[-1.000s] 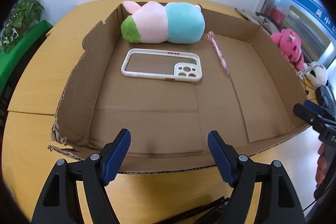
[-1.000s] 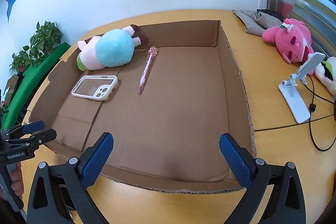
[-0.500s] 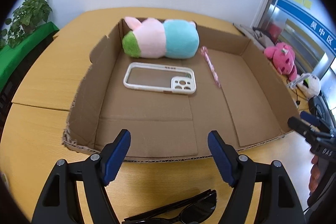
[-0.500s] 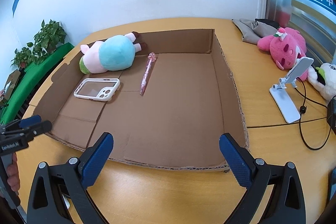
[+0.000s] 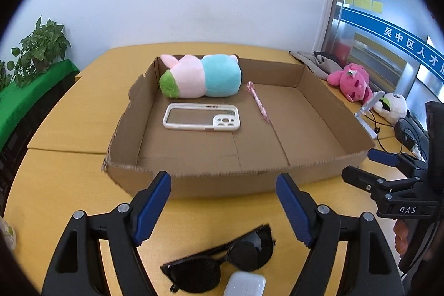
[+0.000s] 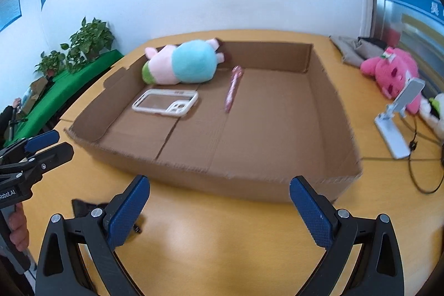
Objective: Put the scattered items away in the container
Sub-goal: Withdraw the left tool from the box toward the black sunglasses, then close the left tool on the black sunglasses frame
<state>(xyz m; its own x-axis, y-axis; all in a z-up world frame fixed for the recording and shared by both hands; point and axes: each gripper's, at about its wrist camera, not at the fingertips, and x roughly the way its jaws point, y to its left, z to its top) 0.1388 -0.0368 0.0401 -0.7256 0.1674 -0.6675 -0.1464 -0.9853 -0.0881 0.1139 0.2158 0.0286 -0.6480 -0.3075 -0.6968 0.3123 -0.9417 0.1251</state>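
- Two grippers: the left gripper [image 5: 223,208] and the right gripper [image 6: 219,211] each stand wide with nothing between the jaws, near the box's front wall.
- One pair of sunglasses [image 5: 222,258] and one white earbud case [image 5: 244,285] lie on the table [image 5: 69,129] just beneath the left gripper, outside the box.
- One cardboard box [image 5: 222,182] holds three things: one plush toy [image 5: 199,76] at the far left, one phone case [image 5: 201,117] nearer, one pink pen [image 5: 258,101] to their right.

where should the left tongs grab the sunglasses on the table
Grip the sunglasses at the narrow bridge between the two lenses, coming down from above. They lie flat on the table, just below the open left tongs, and the bridge is the thinnest part, so the pads avoid the lenses.
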